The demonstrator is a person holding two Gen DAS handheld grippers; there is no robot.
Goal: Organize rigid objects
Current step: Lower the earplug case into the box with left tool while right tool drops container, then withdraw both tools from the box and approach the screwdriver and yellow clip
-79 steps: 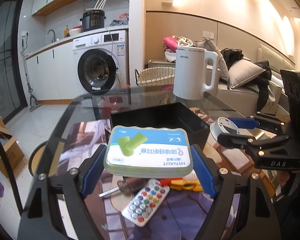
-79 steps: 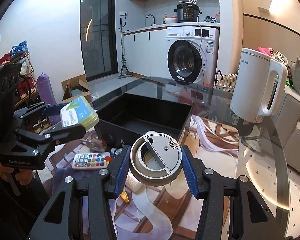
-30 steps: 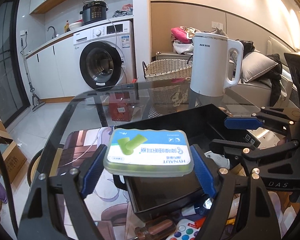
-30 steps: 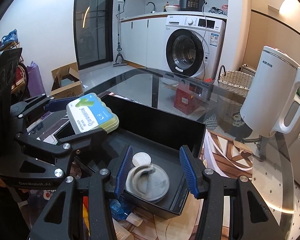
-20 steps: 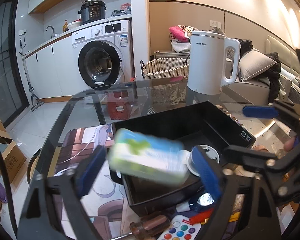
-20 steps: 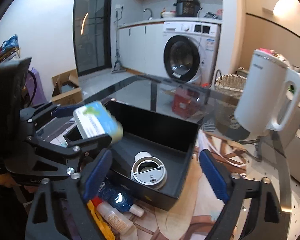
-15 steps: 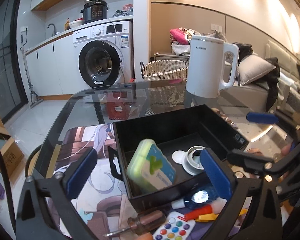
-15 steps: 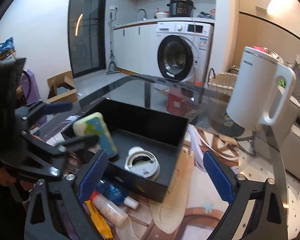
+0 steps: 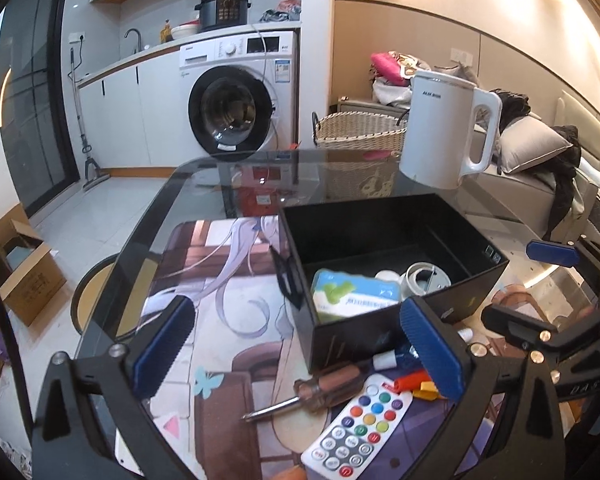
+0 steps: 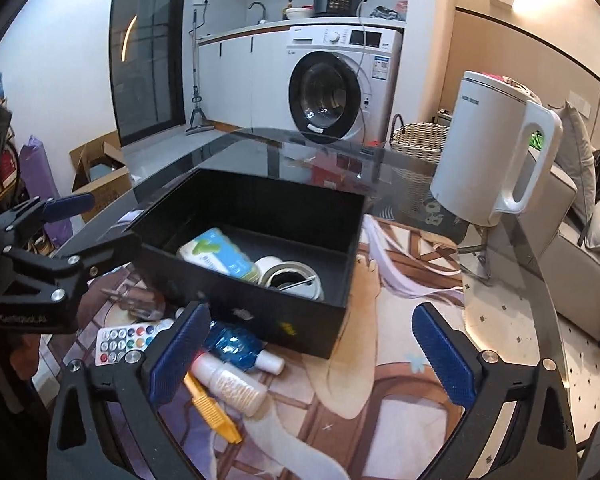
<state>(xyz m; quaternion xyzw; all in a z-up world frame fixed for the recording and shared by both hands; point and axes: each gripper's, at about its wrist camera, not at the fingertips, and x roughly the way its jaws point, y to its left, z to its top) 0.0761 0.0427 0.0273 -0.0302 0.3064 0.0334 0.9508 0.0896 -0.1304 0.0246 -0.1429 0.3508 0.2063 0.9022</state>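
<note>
Left gripper (image 9: 300, 336): jaws spread wide, empty.
Right gripper (image 10: 310, 354): jaws opening, empty.
Black box (image 10: 260, 308): held green-lidded case (image 10: 216, 258) and round lid (image 10: 296, 276).

left claw (image 9: 296, 346): jaws spread wide, nothing between the blue pads, pointing forward and down
right claw (image 10: 310, 354): jaws opening, last bit of travel, nothing between the pads, also tipped down
left claw in the right view (image 10: 80, 224): at the left edge, spread and empty
right claw in the left view (image 9: 540, 280): at the right edge, spread and empty
hands: hidden behind the claw bodies
</note>
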